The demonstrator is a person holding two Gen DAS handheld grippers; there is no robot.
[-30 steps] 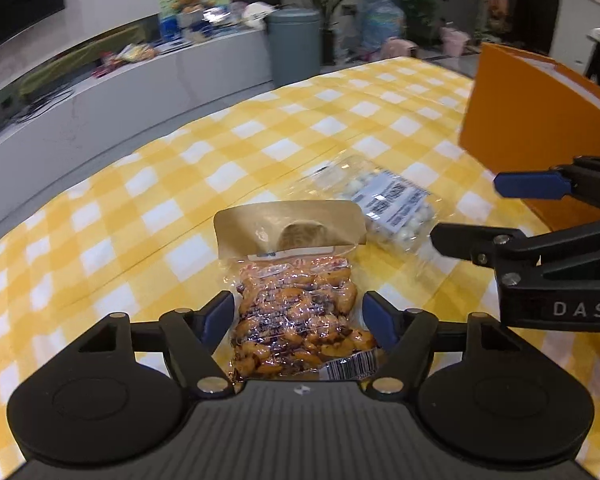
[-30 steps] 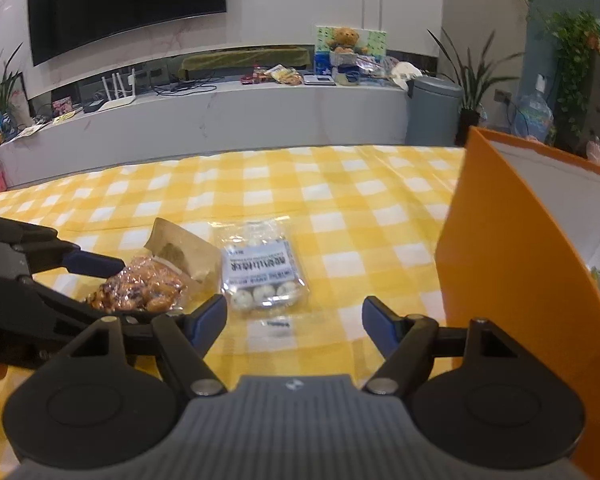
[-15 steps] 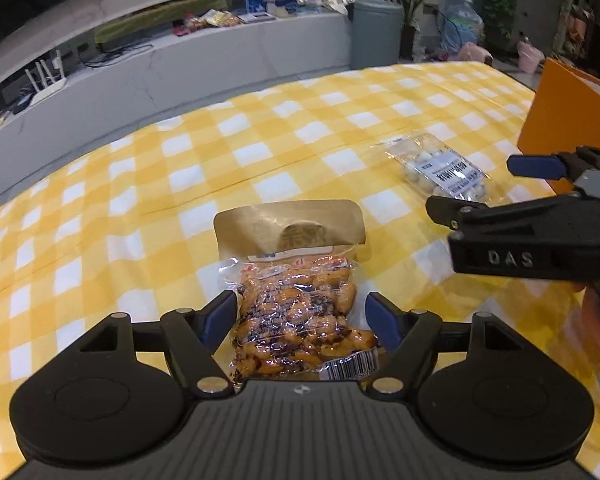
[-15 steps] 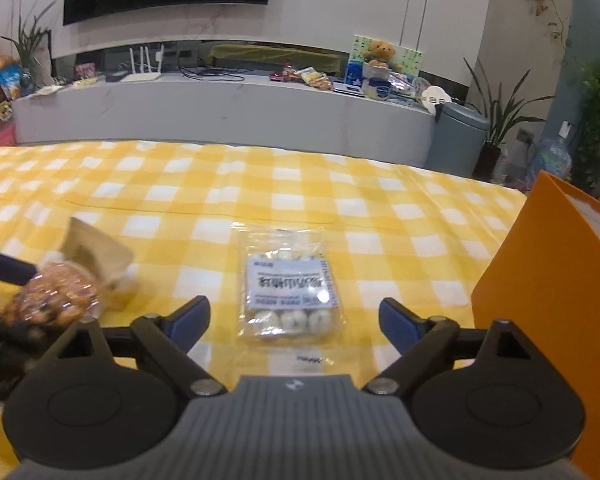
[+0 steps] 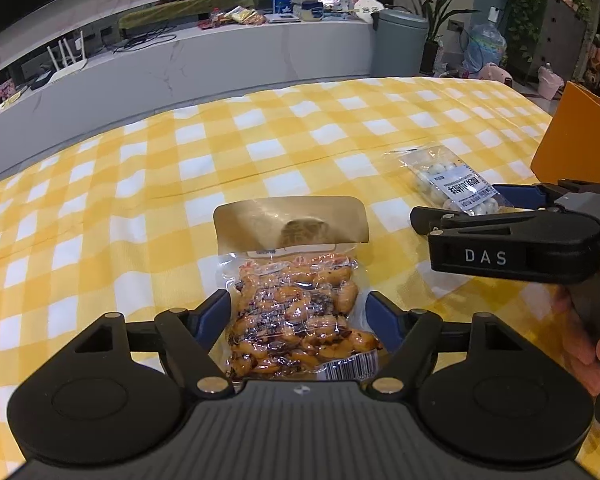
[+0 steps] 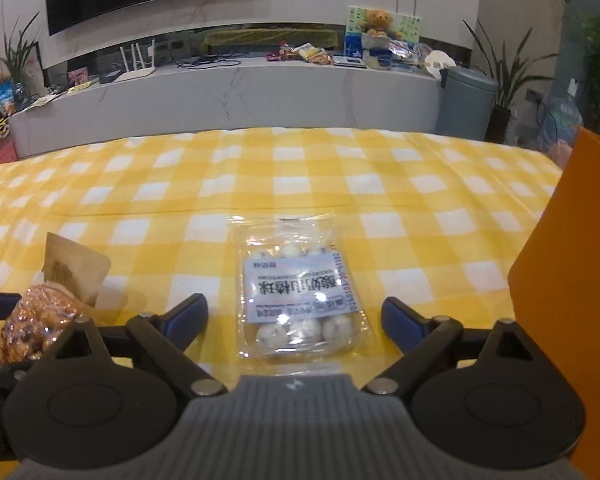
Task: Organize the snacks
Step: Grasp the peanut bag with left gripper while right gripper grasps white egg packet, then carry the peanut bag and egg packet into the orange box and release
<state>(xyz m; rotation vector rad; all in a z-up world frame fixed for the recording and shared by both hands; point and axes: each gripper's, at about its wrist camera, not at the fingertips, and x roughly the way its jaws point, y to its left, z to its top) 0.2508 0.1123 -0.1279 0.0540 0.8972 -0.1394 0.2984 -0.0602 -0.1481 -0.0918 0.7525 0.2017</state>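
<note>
Both grippers spread: left gripper (image 5: 298, 308) straddles the vacuum-packed nut pouch (image 5: 296, 312) near-left on the checked tablecloth (image 5: 260, 140), right gripper (image 6: 295, 316) straddles the white-ball candy pack (image 6: 300, 292) (orange box (image 6: 560, 280) right), slick flat film likely slips when pinched.

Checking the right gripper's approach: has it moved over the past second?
Yes. The right gripper has swung left, away from the orange box, and now straddles the bag of white balls.

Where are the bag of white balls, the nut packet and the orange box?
bag of white balls (image 6: 302, 294): right wrist view, on its label.
nut packet (image 5: 296, 312): left wrist view, clear part.
orange box (image 6: 572, 280): right wrist view, side wall.
</note>
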